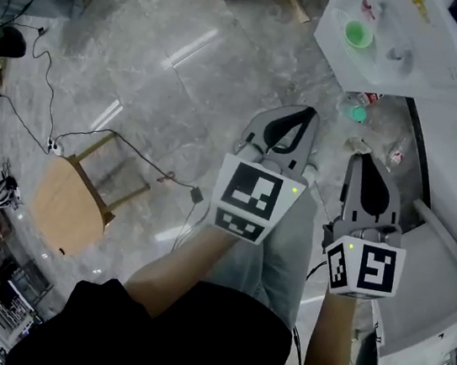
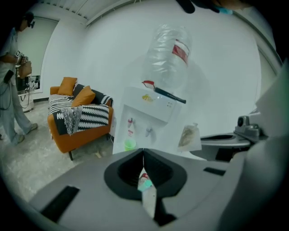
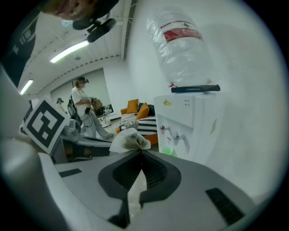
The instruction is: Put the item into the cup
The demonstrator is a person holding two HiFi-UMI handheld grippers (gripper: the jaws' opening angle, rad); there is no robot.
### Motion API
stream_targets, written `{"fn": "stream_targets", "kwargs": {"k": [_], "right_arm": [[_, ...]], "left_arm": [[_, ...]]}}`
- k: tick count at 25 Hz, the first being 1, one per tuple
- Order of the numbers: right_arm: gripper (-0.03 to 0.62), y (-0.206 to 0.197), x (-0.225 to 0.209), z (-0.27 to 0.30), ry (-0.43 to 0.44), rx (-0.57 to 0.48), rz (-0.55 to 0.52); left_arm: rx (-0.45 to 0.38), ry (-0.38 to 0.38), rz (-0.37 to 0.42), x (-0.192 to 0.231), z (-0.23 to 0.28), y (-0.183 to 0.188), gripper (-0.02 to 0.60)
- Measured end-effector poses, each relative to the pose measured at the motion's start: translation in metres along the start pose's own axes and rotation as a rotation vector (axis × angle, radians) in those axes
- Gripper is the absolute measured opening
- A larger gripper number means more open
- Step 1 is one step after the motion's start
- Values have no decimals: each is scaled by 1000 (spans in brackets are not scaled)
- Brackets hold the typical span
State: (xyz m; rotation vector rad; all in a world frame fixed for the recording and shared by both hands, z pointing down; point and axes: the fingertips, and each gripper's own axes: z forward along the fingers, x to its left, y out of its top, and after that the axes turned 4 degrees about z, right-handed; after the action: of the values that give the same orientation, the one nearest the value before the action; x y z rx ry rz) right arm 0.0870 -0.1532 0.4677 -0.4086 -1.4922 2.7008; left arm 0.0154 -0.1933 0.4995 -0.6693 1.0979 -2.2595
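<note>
Packet pinched by its edge in right gripper jaws, well short of green cup on water cooler | left gripper jaws pressed together, empty | risk: thin edge hold slips, or floppy packet misses the small cup | packet juts past tips, long axis roughly upright

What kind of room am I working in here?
Probably an office lounge or break area: there is a bottled water dispenser, an orange sofa with cushions near it, and a polished stone floor.
</note>
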Motion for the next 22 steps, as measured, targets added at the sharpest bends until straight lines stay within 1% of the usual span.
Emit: {"fn": "stream_targets", "kwargs": {"k": [2,4,9,13,14,16,17,18,20,21,22], "right_arm": [[9,-6,-4,8,-20,2,-62],[9,-10,-8,14,-31,-11,-83],[9,-18,-16,30,-60,-58,-75],[9,-45,-17,48,-60,-62,-50],[9,-53,-19,53,-65,-60,-59],[9,-63,-24,63,-88,-57,-116],[9,-64,-27,67,-100,-62,-144],[9,-65,-29,72,-107,-74,-159],[9,-68,-28,78,-114,-91,-165],[9,-70,-26,80,-112,-90,-169],[9,-72,-25,83,-107,-87,-180]], "left_arm": [[6,-5,-2,2,8,-10,14],[10,-3,-10,3,17,-18,14],[5,16,-45,11,46,-35,14],[-2,0,-45,14,67,-49,14],[-1,-14,-46,12,73,-53,14],[-5,-41,-56,7,83,-59,14],[-10,-42,-60,7,87,-60,14],[-12,-36,-51,9,89,-63,14],[1,-21,2,14,89,-72,14],[11,-17,14,16,88,-78,14],[18,-15,7,19,87,-82,14]]}}
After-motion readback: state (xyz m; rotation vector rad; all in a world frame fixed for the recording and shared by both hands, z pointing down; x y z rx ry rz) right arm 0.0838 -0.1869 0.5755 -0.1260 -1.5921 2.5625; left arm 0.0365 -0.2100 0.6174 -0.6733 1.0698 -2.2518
